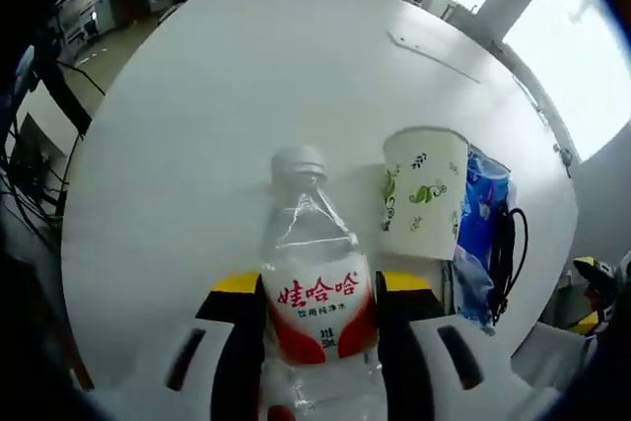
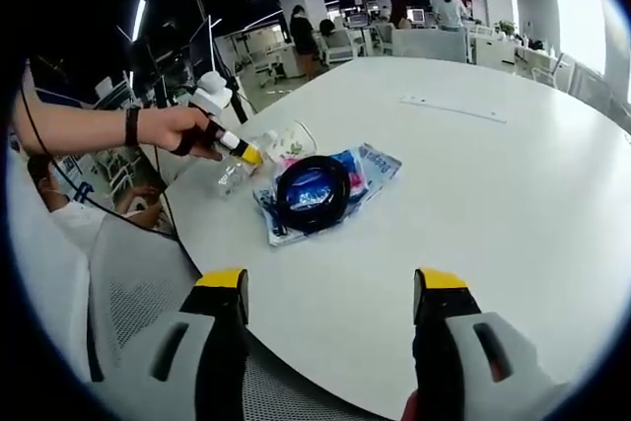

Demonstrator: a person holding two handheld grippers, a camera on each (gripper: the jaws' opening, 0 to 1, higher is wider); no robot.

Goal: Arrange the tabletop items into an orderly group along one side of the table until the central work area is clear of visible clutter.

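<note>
One paper cup (image 1: 424, 194) – blue packet (image 1: 483, 234) just beside.

my left gripper (image 1: 320, 317) has two black jaws with yellow tips, mounted on pale grey-white bodies that each carry a dark oblong slot. right gripper (image 2: 330, 313) is the same build: black jaws, yellow caps, grey-white housings with dark slots, and a bit of red at the bottom edge near the right jaw. in the right gripper view my left hand (image 2: 182, 130) wears a dark band at the wrist and a thin black cable runs along the forearm, with the yellow-and-black jaw tips and a white housing past the fingers.
</note>
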